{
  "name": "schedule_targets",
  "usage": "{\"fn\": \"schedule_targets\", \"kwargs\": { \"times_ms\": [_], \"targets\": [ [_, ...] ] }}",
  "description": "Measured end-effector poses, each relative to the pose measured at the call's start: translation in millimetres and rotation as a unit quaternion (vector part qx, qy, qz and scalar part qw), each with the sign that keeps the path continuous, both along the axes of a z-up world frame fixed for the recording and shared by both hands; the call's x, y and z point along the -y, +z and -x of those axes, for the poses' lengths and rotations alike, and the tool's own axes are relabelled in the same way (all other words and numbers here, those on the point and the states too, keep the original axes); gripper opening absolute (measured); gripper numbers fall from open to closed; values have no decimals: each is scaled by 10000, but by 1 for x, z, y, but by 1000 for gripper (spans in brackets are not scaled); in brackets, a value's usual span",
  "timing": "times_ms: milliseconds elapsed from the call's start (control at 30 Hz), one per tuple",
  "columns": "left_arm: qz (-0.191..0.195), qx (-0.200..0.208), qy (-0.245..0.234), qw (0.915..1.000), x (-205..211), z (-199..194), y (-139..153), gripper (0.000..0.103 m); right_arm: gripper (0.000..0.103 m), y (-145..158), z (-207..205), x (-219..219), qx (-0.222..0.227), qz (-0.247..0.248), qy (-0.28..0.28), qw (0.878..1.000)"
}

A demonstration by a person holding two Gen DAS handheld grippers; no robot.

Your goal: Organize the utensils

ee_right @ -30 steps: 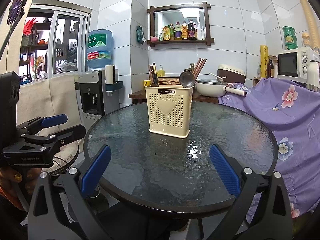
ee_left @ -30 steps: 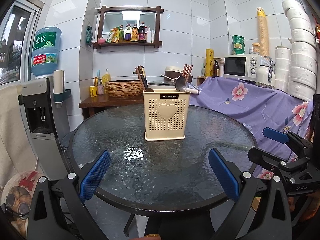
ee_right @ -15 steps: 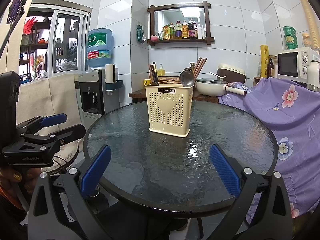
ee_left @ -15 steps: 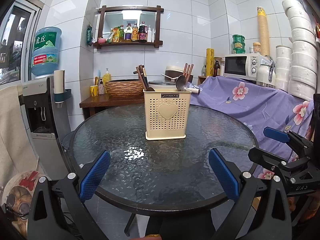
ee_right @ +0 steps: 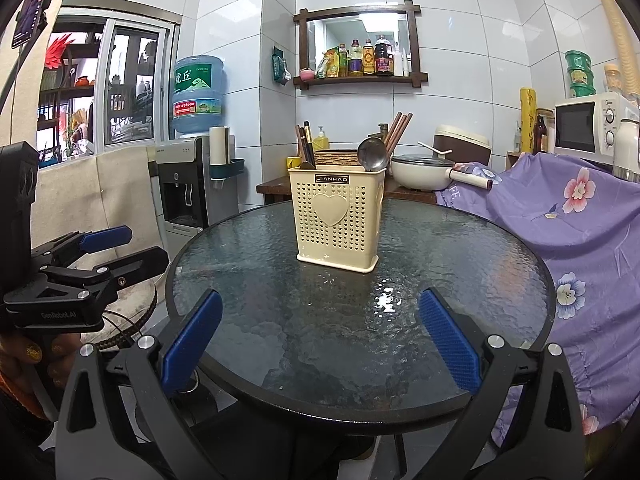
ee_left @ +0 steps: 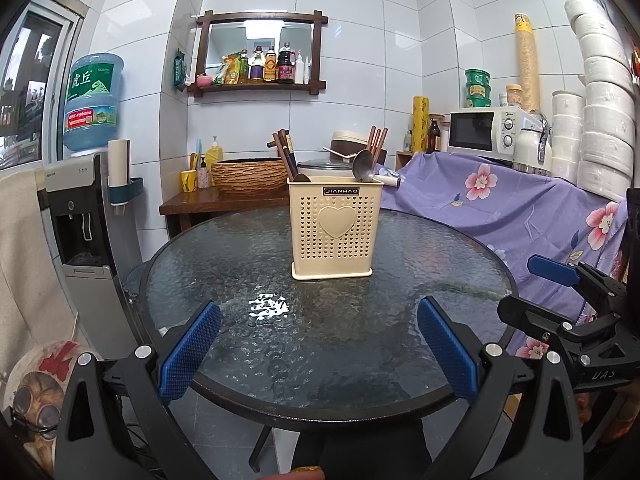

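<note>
Nothing much has moved vs. the earlier frames: both hand-held grippers hang where they were at the near edge of the worktop, and the caddy sits in the same spot, maybe a touch lower in the left view.

Left hand-held gripper (ee_left: 318,346): jaws spread wide, nothing btwn the blue pads (ee_left: 188,350). Right hand-held gripper (ee_right: 320,344): same, wide apart and empty. Each shows in the other's view as well, at the frame edge, held off the worktop's rim.

Cream utensil caddy (ee_left: 334,230) stands upright on the round glass worktop (ee_left: 240,260), past its centre, well apart from both grippers. From the left gripper it's straight ahead, a bit right of the midline; from the right gripper it's ahead, roughly centred. Perforated walls, a heart on the front, label reads JIANHAO.

Inside the caddy: dark chopsticks (ee_left: 285,154) leaning at the left side, reddish-brown chopsticks (ee_left: 377,140) at the right, a metal spoon (ee_left: 363,166) bowl-up just beside them (a second dark spoon tip peeks over the rim at left, can't tell more). Rest of the glass is bare w/ a light glare patch.

Behind: side table w/ a woven basket (ee_left: 248,174), a purple floral cloth (ee_left: 500,208) to the right.
</note>
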State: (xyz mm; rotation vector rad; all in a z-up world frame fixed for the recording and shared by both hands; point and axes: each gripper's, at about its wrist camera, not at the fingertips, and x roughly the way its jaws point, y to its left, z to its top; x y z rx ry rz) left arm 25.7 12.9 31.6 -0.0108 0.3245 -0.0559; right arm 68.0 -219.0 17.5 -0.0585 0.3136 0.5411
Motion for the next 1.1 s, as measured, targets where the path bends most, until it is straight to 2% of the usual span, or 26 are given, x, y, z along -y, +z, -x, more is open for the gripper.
{"fn": "schedule_targets", "kwargs": {
  "times_ms": [1100],
  "targets": [
    [40,-3,9,10000,-3,-2,-1,97,97,2,0,-2,-7,29,-32,10000]
  ]
}}
